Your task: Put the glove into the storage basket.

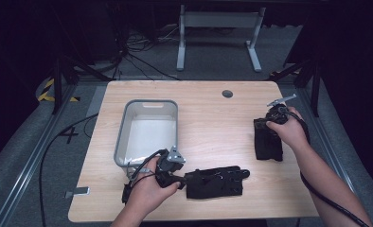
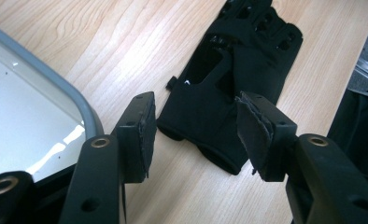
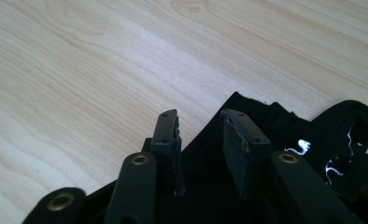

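On the wooden counter [image 1: 208, 118] lie two black gloves, and a grey plastic bin [image 1: 149, 130] stands beside the person's left hand. The left gripper [image 2: 196, 135] has its jaws open, with nothing pressed between them. Just ahead of these jaws, between their tips and a little beyond, lies the cuff of the near glove [image 2: 233, 84], flat on the wood with its fingers pointing away. The bin rim sits directly to the left of the left jaw.

The right gripper [image 3: 201, 149] hangs over the far glove [image 3: 313, 140]. Its jaws stand apart, and I see no fabric pinched by the pads; the black cloth lies under and behind them, with a looped strap to the right of the right jaw.

I judge that the step in hand is to pick up the gloves, probably for the bin. To do it well, the left jaws should go forward and down until the cuff edge is fully between the pads, then close on the doubled fabric, not on one thin layer. The right jaws should take the cuff rather than the loose strap, because the strap may slip out.
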Available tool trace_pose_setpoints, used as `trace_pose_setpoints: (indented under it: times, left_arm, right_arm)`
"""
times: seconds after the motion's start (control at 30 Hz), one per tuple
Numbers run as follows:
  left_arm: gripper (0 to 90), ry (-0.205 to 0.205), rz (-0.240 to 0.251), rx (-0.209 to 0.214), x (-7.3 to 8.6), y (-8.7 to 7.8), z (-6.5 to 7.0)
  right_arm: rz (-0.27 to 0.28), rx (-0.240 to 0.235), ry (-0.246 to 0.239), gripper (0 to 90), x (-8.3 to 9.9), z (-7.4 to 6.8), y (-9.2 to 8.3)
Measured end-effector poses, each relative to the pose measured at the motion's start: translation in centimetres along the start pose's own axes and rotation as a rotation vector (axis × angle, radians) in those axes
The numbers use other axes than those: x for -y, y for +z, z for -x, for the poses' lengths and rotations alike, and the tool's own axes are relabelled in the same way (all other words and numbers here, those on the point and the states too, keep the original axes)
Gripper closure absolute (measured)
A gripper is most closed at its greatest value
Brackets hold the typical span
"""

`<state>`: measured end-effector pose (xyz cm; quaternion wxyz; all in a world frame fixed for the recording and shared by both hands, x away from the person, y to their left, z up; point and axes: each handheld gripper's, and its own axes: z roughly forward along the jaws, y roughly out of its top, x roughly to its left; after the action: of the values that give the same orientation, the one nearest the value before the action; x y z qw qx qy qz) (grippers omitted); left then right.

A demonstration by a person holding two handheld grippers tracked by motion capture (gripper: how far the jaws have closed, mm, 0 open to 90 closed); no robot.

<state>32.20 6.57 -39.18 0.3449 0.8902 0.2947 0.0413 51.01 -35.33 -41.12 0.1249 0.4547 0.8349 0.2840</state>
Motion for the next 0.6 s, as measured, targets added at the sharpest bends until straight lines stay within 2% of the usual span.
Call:
trace_pose_setpoints:
  times: [0.1, 0.17, 0.23, 0.3, 0.43, 0.53, 0.6]
  left_arm:
    - [49.1, 0.004, 0.015, -0.006, 0.2, 0.0, 0.0]
    - [49.4, 0.004, 0.015, -0.006, 0.2, -0.1, -0.1]
    - [49.4, 0.001, 0.015, -0.005, 0.2, -0.1, -0.2]
    - [49.3, -0.003, 0.009, 0.0, 0.2, 0.1, -0.3]
    - [49.4, -0.002, -0.001, 0.004, 0.3, 0.5, -0.4]
    - [49.4, -0.001, -0.004, 0.009, 0.2, 0.7, -0.3]
    - [49.2, 0.003, -0.004, 0.011, 0.1, 0.7, -0.2]
  right_arm:
    - [-0.018, 0.029, 0.004, 65.5, -0.5, 0.3, 0.6]
    - [-0.021, 0.044, 0.031, 64.3, -0.6, 0.5, 0.9]
    - [-0.046, 0.049, 0.058, 62.6, -0.6, 0.7, 1.5]
    - [-0.063, 0.06, 0.063, 59.0, -0.5, 0.8, 1.9]
    - [-0.07, 0.072, 0.063, 58.3, -0.4, 0.7, 2.4]
    - [-0.079, 0.082, 0.072, 54.5, -0.5, 0.4, 2.6]
    - [-0.096, 0.111, 0.044, 54.2, -0.6, 0.0, 2.8]
